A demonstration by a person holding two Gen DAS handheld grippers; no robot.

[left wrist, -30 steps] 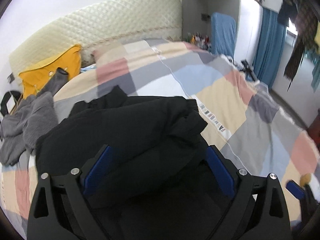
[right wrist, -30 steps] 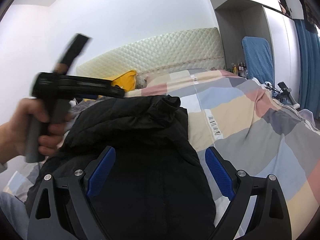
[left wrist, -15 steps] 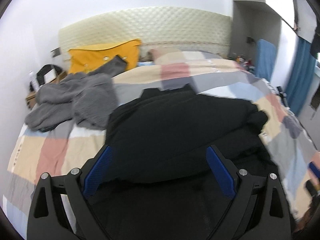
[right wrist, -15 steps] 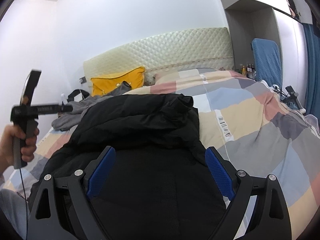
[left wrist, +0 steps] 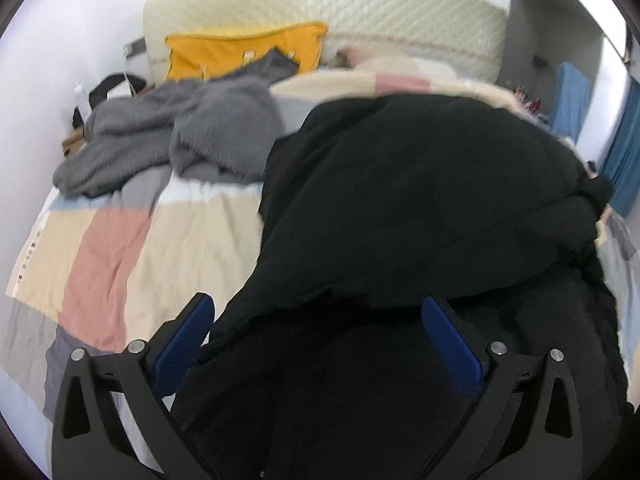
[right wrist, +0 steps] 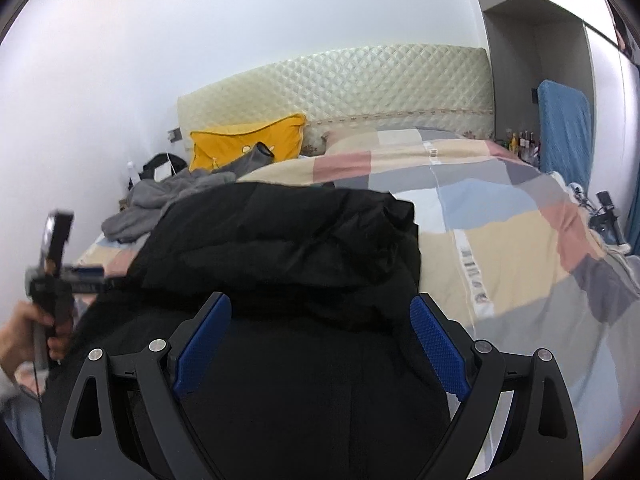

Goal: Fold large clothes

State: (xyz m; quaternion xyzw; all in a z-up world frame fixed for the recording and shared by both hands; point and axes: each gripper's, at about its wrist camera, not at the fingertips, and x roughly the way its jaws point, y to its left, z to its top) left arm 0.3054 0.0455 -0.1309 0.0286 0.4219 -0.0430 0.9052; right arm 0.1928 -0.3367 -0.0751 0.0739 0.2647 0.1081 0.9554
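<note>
A large black padded jacket (left wrist: 420,200) lies bunched on the patchwork bed cover (left wrist: 132,248), its upper part folded over the lower part. My left gripper (left wrist: 316,316) is open and empty, low over the jacket's near left edge. My right gripper (right wrist: 320,316) is open and empty, low over the jacket (right wrist: 288,248) near its middle. In the right wrist view the left gripper (right wrist: 86,276) shows at the far left, held in a hand beside the jacket's left side.
A grey fleece garment (left wrist: 176,136) lies crumpled at the bed's far left, by a yellow pillow (left wrist: 240,52) and the quilted headboard (right wrist: 340,84). A blue chair (right wrist: 564,128) and wardrobe stand at the right. Bed cover (right wrist: 520,248) lies bare right of the jacket.
My left gripper has swung left and dropped toward the jacket's left edge; more of the bed's left side shows. The right gripper has held nearly still.
</note>
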